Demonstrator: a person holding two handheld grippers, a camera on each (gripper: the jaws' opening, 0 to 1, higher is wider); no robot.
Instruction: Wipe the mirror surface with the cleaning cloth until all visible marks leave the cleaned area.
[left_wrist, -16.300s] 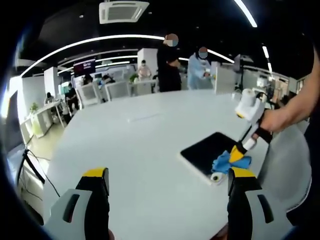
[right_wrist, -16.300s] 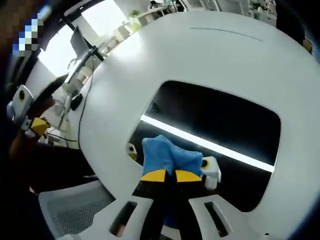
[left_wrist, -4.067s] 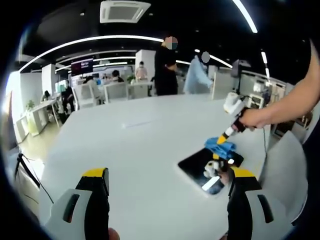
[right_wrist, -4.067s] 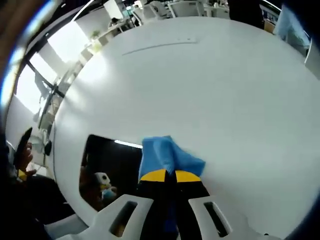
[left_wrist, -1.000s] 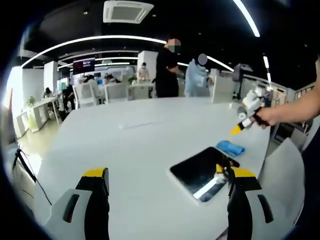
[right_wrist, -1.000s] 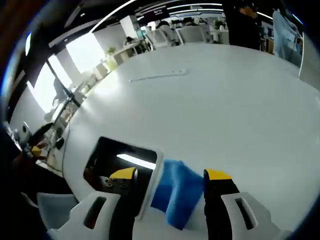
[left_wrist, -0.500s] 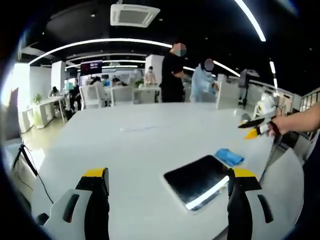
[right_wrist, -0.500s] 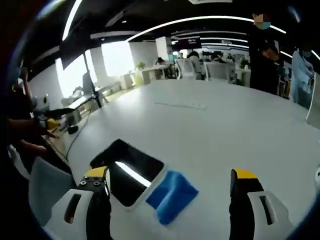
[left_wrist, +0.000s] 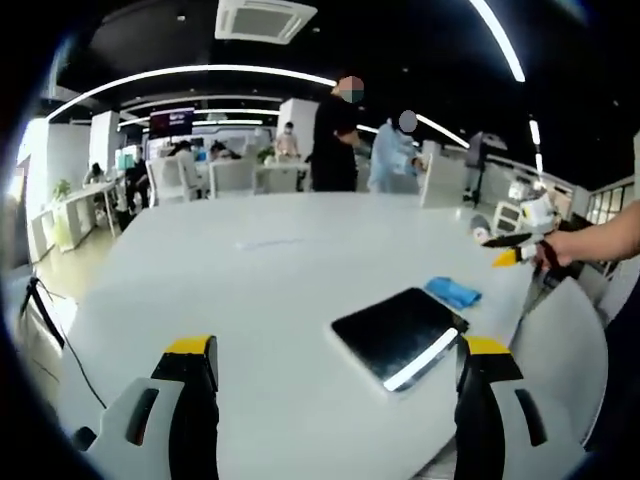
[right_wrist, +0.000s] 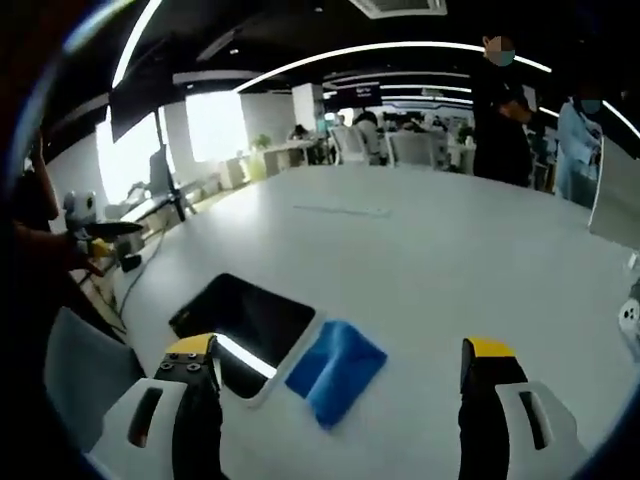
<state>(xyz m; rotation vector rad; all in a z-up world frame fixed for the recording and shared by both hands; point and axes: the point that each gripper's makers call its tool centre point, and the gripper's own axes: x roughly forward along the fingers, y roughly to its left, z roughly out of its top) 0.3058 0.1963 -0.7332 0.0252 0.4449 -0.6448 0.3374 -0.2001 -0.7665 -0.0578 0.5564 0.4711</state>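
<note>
The dark rectangular mirror (left_wrist: 395, 330) lies flat on the white round table (left_wrist: 230, 280). The blue cleaning cloth (left_wrist: 452, 292) lies on the table just off the mirror's far end. My left gripper (left_wrist: 338, 348) is open and holds nothing, well short of the mirror. In the right gripper view the mirror (right_wrist: 245, 318) sits left of the folded cloth (right_wrist: 335, 372), edges touching. My right gripper (right_wrist: 338, 348) is open and raised above the table (right_wrist: 450, 250), apart from the cloth. A hand holds that gripper (left_wrist: 510, 250) at the right of the left gripper view.
Two people (left_wrist: 335, 130) stand at the table's far side, with white chairs and desks behind them. A grey mesh chair (right_wrist: 75, 385) stands at the table's near edge by the mirror. A small white object (right_wrist: 628, 318) sits at the table's right edge.
My right gripper, shut on the cloth four seconds ago, has let it go beside the mirror. It has since lifted up and back. The left gripper has stayed open.
</note>
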